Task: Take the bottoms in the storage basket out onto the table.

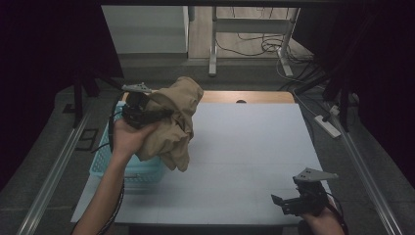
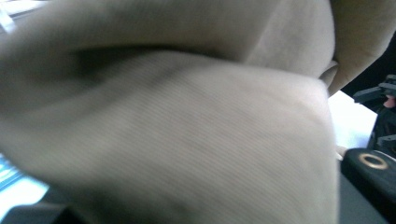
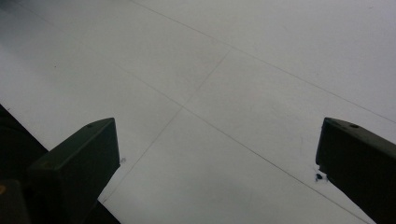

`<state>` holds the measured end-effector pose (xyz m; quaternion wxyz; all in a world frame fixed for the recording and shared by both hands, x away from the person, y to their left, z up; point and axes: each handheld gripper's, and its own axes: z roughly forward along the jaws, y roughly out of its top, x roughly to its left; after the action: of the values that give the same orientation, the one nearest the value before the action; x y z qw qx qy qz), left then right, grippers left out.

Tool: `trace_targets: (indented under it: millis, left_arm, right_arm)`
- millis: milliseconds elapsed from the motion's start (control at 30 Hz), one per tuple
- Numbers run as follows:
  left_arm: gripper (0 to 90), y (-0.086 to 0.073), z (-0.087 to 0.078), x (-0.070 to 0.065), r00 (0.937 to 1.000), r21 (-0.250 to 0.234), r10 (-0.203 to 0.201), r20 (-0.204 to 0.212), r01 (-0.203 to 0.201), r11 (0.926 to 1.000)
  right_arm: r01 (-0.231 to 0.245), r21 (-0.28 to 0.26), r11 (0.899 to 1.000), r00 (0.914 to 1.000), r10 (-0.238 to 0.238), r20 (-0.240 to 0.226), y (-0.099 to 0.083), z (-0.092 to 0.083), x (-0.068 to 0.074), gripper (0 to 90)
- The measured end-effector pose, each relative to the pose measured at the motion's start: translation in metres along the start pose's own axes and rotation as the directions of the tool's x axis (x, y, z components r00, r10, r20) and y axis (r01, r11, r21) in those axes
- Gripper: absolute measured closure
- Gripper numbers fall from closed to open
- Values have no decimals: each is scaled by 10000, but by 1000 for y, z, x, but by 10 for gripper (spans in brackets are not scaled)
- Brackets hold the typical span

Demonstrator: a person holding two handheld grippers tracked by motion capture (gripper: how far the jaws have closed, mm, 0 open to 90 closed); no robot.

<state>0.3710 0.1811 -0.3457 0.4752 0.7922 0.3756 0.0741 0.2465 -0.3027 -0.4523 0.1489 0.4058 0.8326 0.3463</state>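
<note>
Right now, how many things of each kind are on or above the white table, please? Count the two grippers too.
Tan cloth: 1, held up by the left gripper
Light blue basket: 1, at the left edge of the table
Grippers: 2, the left one and the right gripper, its jaws open
Total: 4

Black claws [image 1: 280, 203], grey 3-cornered plates [image 1: 314, 174]

The tan cloth [image 2: 177, 126], blurred at close range, hides the left gripper's [image 1: 161, 113] jaws, so its grip between them cannot be seen. Below those jaws the cloth covers much of the blue basket [image 1: 105, 156]. The picture's edges cut off the right gripper's [image 3: 217, 154] jaws.
</note>
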Motion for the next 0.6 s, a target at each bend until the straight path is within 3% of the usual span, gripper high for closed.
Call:
trace_targets:
  millis: [600]
  left_arm:
    - [767, 12, 43, -24, 9955, 282, 598, 735, -620, 9977]
  right_arm:
    - [-35, 34, 10000, 10000, 35, -19, 0, 0, 0, 1]
